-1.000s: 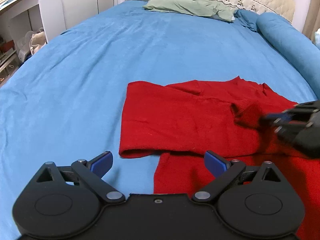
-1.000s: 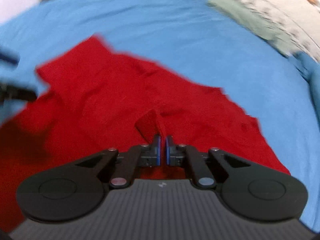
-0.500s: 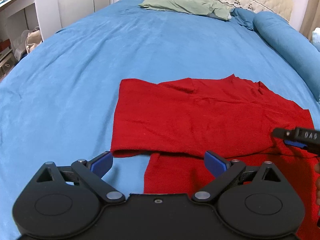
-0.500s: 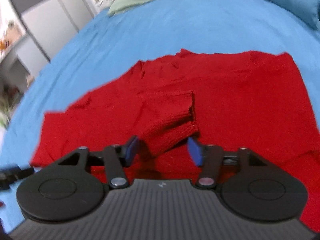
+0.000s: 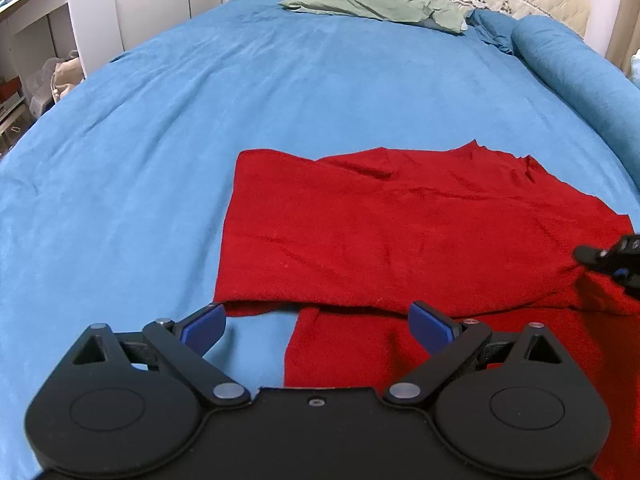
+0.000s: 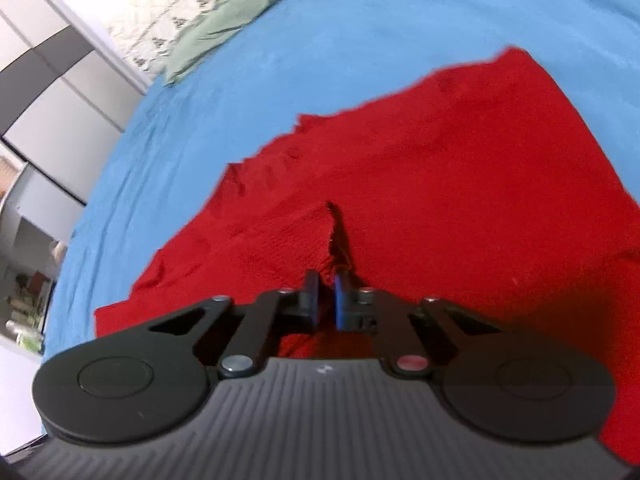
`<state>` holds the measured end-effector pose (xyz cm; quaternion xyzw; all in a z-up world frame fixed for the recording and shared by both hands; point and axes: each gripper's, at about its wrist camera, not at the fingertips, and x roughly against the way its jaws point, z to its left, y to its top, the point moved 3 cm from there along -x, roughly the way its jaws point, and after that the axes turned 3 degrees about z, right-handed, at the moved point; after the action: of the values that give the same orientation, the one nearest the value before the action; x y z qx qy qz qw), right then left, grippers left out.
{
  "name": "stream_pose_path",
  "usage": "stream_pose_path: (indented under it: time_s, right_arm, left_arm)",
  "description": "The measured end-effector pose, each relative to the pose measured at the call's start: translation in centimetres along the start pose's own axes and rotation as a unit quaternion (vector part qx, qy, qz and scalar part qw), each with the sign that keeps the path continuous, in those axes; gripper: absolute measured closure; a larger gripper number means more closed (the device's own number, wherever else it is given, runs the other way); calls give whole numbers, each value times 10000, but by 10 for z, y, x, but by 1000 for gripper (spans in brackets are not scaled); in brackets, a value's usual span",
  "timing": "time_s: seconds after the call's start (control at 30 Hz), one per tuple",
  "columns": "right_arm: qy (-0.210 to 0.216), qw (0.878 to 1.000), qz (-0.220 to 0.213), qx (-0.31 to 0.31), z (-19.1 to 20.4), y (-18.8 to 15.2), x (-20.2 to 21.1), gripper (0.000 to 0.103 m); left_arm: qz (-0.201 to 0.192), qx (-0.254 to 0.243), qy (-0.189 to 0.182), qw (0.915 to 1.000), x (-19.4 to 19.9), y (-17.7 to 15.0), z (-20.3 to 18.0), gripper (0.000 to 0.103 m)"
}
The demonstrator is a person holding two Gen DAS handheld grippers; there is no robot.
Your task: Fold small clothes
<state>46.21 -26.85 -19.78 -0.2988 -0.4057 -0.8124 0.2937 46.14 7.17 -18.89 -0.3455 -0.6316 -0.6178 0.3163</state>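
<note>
Right gripper point(image 6: 327, 294) pinches a raised edge of the red sweater point(image 6: 440, 184) between nearly closed jaws. Left gripper point(image 5: 318, 326) hangs wide open, gripping nothing, over the sweater's near edge; the sweater lies partly folded on the blue bedspread point(image 5: 280, 92), pillow point(image 5: 376, 2) at twelve o'clock.

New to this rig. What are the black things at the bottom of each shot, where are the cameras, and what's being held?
No robot arm here: a person holds a two-finger claw in each hand, and a fisheye camera on each looks forward along its fingers. The black shapes at the bottom are each claw's own body.

The left view shows the left claw open, blue pads apart, hovering over the near edge of a red garment that lies partly folded on a blue bed, with a green pillow at the far end. The right claw shows at that picture's right edge.

The right view shows the right claw shut on a raised fold of the red garment.
</note>
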Motion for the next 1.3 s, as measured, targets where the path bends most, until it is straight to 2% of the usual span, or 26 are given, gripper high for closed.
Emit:
stream_pose_path:
  time_s: [0.1,0.2,0.3,0.37,0.5,0.57,0.67,0.77,0.83,0.87,0.9,0.97,1.0,1.13,1.2,1.3]
  right_arm:
    - [81,9994,-220,252,10,18,21,81]
    - [-22,9972,-626,415,10,42,52,82]
    - [-445,9910,-1052,695,-4,58,83,81]
    - [-829,9871,-1015,917,-21,60,86,81]
    - [-1365,9841,-588,971,-56,48,64,82]
    - [-1313,9855,-658,855,-58,48,66,82]
    - [-1394,9806,-865,1072,-53,45,72,82]
    - [-1554,9788,-672,1151,-61,41,60,81]
    - [-1751,9757,-492,1221,-64,40,53,77]
    - [-1854,9734,-471,1265,-62,41,50,66]
    - [-1911,9714,-495,1322,-62,40,53,41]
    - [-1878,9675,-773,1509,-57,36,62,15]
    - [-1862,9652,-870,1619,-53,35,66,14]
    - [-1708,9630,-749,1945,-45,27,62,14]
    - [-1578,9647,-662,2000,-42,23,56,14]
    - [-1379,9687,-559,1985,-38,21,47,14]
  left_arm:
    - [-27,-27,14,10000,0,4,-1,3]
    - [-86,-98,26,9999,0,8,-4,3]
    - [-131,-198,7,9997,-2,11,-8,3]
    - [-102,-283,25,9995,-8,11,-11,3]
    - [-8,-498,219,9985,-24,10,-16,3]
    - [7,-582,328,9978,-27,9,-16,3]
    - [62,-650,406,9970,-30,6,-13,3]
    - [184,-731,514,9958,-34,1,-8,4]
    - [274,-783,671,9943,-36,-4,-3,4]
    - [306,-779,748,9937,-37,-7,1,4]
    - [326,-735,819,9934,-38,-8,4,4]
    - [327,-574,831,9943,-40,-11,11,4]
    - [322,-503,806,9950,-42,-11,12,4]
    - [148,-433,751,9961,-50,1,6,4]
    - [38,-477,885,9949,-54,7,1,8]
    - [43,51,1161,9932,-56,8,18,7]
